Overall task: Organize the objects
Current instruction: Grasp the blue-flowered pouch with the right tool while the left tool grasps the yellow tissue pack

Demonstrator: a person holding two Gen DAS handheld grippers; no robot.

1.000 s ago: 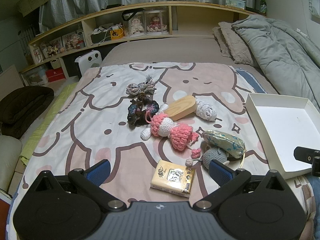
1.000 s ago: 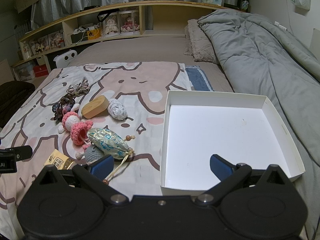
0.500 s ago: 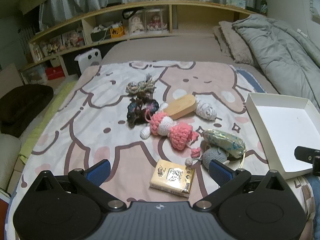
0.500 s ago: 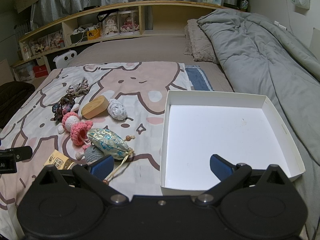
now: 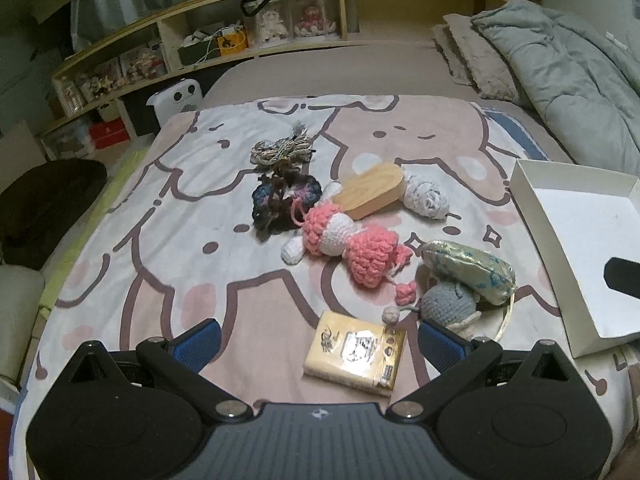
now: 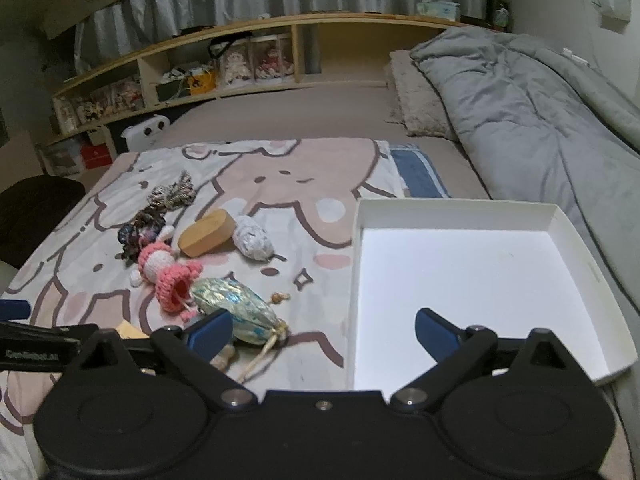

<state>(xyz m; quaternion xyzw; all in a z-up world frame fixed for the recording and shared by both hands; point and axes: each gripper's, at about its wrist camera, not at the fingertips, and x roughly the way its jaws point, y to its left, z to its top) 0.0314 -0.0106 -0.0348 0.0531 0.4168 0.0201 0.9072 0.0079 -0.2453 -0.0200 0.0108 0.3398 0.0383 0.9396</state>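
Note:
A yellow tissue packet (image 5: 354, 354) lies on the cartoon blanket, just ahead of my open left gripper (image 5: 318, 342) and a little right of its middle. Beyond it lie a pink crochet doll (image 5: 344, 244), a grey crochet piece (image 5: 448, 304), a brocade pouch (image 5: 468, 270), a wooden oval box (image 5: 370, 190), a white crochet roll (image 5: 426, 200), a dark crochet flower (image 5: 280, 200) and a rope bundle (image 5: 282, 150). My right gripper (image 6: 322, 330) hovers over the near left corner of the empty white tray (image 6: 480, 264). Its jaws are closing slightly and grip nothing. The pouch (image 6: 236, 312) lies by its left finger.
A rumpled grey duvet (image 6: 540, 120) and a pillow (image 6: 420, 100) fill the bed's right side behind the tray. Wooden shelves (image 5: 280, 40) with dolls and boxes run along the back. A dark cushion (image 5: 44, 208) sits off the bed's left edge.
My left gripper has moved forward and down, so the tissue packet and toys look nearer. The right gripper's fingers have drawn in slightly. Nothing has been picked up.

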